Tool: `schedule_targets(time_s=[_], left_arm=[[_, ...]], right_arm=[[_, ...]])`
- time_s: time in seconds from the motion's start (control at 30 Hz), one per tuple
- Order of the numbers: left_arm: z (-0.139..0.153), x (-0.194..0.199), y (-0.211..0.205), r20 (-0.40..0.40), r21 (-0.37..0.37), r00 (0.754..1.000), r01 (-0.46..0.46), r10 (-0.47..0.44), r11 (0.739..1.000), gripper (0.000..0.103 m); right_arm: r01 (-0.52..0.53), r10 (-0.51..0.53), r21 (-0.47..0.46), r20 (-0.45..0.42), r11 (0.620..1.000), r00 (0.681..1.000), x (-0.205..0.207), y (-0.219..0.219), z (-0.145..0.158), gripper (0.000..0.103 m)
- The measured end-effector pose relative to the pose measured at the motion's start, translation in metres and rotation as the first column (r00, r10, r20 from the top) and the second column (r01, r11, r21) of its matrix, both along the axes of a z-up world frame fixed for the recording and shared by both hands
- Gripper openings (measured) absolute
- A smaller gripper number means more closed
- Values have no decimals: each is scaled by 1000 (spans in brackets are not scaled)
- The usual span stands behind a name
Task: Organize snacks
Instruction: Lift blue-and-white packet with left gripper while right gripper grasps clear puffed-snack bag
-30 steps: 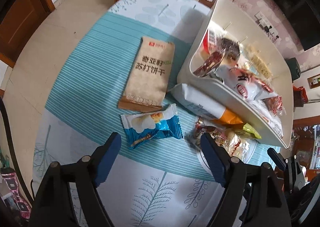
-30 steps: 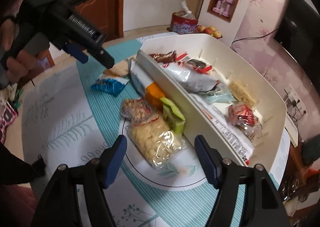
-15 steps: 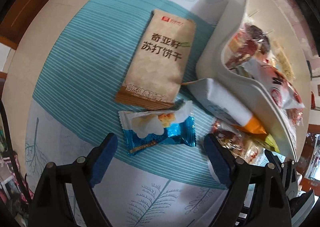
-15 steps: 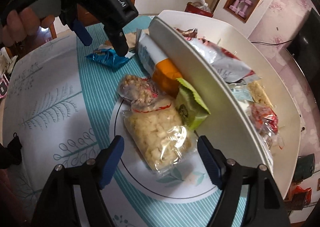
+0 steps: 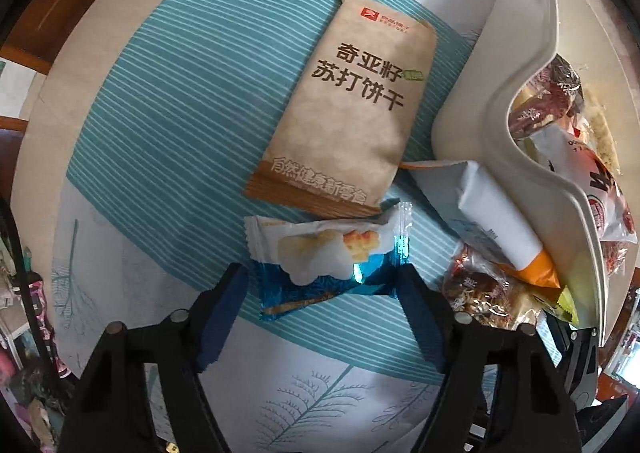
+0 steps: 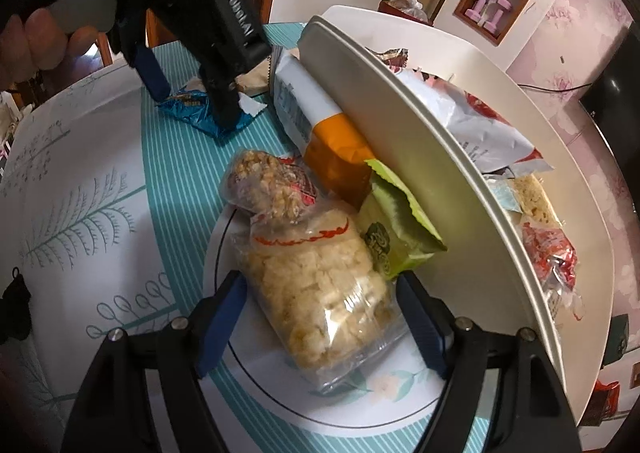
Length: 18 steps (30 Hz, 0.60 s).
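Two handheld grippers of matte black plastic, each with a pair of angular arms ending in dark blue pads (image 5: 224, 313). Round silver screw heads (image 6: 463, 322) dot the arm joints. The left gripper (image 6: 188, 93), seen from the side, carries white lettering along its black body and a pale grey trigger under a person's fingers (image 6: 36, 41).

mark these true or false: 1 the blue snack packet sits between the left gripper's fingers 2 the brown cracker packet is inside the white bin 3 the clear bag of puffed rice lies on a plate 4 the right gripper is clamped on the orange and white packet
1. True: the blue snack packet lies between the fingers of the left gripper, whose jaws are closing.
2. False: the brown cracker packet lies on the tablecloth, beside the white bin.
3. True: the clear bag of puffed rice rests on a plate.
4. False: the right gripper is open around the puffed rice bag.
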<state>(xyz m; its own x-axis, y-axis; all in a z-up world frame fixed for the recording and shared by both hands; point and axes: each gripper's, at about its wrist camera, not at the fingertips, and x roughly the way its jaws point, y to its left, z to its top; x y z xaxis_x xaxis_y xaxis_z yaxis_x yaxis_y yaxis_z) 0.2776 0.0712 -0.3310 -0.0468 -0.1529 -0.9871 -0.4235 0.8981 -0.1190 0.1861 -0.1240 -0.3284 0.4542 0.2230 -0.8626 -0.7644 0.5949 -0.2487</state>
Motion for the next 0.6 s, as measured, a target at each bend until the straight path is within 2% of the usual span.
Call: schedule_targets(time_s=[0.23, 0.6], left_arm=[[1, -7, -2, -12, 42, 1000, 11, -10, 999, 56], [8, -16, 4, 3, 23, 1000, 27, -27, 999, 49]], right_arm=[[13, -13, 2, -46, 1000, 999, 10, 1, 2, 71], [23, -24, -11, -95, 1000, 995, 0, -3, 5, 70]])
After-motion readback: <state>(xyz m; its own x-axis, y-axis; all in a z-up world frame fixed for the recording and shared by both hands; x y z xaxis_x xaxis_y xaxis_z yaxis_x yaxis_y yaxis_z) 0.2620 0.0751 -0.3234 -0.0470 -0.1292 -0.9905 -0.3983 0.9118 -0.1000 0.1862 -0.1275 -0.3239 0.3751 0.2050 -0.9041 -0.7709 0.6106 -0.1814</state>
